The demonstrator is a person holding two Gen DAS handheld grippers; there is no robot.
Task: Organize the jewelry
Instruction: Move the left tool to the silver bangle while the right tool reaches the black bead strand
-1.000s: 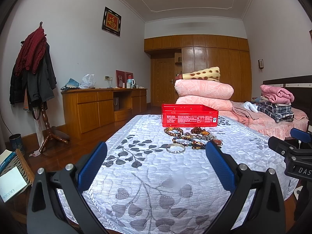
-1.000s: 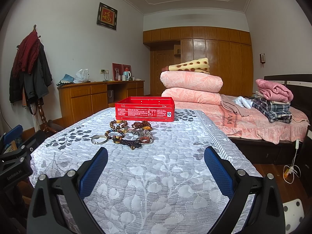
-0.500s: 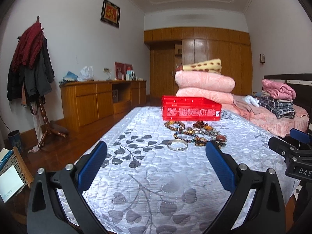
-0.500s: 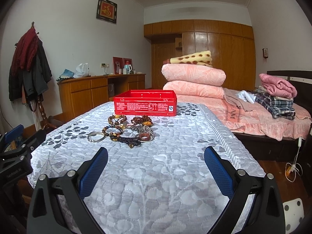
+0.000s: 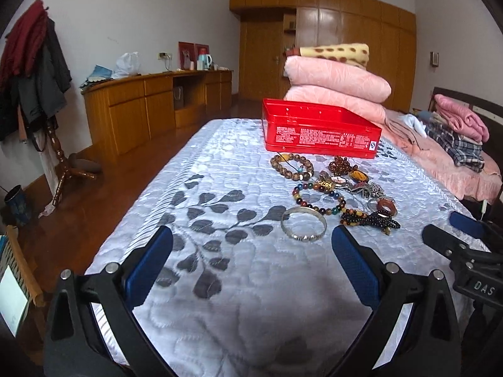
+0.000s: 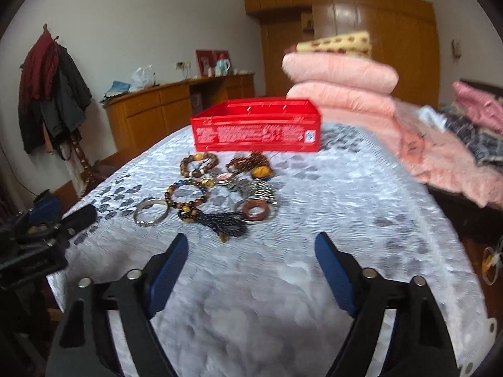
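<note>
Two hand-held grippers in play, both with jaws spread wide and nothing between them. The left hand-held gripper [image 5: 251, 251] hangs low over the near end of the bed [image 5: 220, 298], with the silver bangle [image 5: 303, 226] just ahead of it and a little to the right of its centreline. The right hand-held gripper [image 6: 251, 257] hangs over the same white leaf-patterned bedspread, its view slightly blurred, with the black beaded strand [image 6: 224, 223] nearest its fingers.

All the jewelry [image 5: 336, 191] I can see lies in a loose cluster on the bedspread, just in front of the red box [image 5: 320, 133]: a brown wooden bead bracelet [image 5: 292, 166] closest to the box, a multicoloured bead bracelet [image 5: 317, 196] in the middle, a reddish-brown ring [image 6: 257, 212] on the right side, plus some metal pieces tangled together that I cannot sort out individually. Several pieces touch or overlap.

The box stands open-topped beyond the pile. From both views I see only a strip of its inner walls, so I cannot tell whether anything is inside.

My read: the task is at its very beginning. No piece is gripped and the whole pile still sits outside the box. Everything remains to be done, presumably picking pieces one at a time; the bangle, lying apart at the cluster's near left edge, looks the easiest first pick for the left side.
</note>
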